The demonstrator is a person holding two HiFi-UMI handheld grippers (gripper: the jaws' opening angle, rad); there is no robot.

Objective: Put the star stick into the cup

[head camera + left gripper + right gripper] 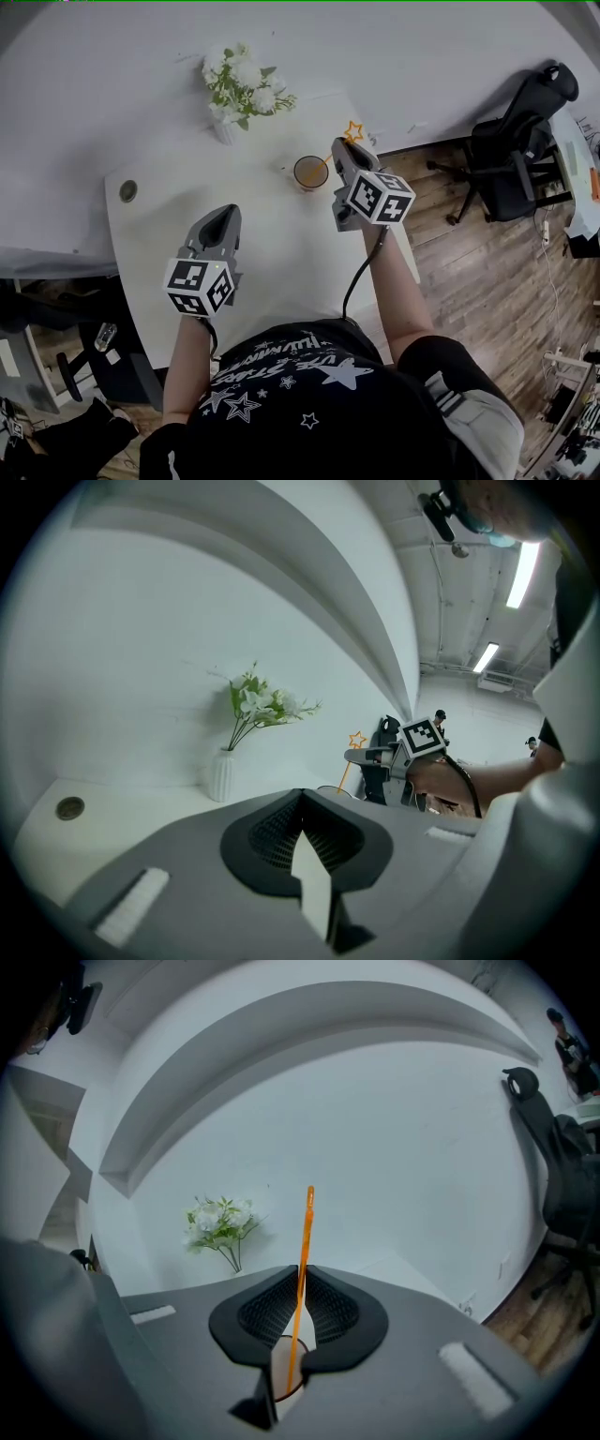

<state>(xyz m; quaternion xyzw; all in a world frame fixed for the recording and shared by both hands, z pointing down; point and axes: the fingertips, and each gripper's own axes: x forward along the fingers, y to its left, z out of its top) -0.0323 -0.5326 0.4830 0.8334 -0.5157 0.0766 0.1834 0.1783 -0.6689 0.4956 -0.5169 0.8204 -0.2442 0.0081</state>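
The orange star stick (352,131) stands tilted with its lower end inside the brown cup (310,172) on the white table (272,262). My right gripper (343,148) is just right of the cup and shut on the stick. In the right gripper view the stick (306,1232) rises between the narrow jaw tips (302,1271), and the cup's rim (281,1377) shows below them. My left gripper (223,212) hovers over the table's left half, shut and empty; its jaws (302,794) meet at the tip. From the left gripper view the star (356,739) shows beside the right gripper (364,756).
A white vase of white flowers (239,89) stands at the table's far edge, left of the cup. A round cable hole (128,190) sits near the far left corner. A black office chair (516,150) stands on the wooden floor to the right.
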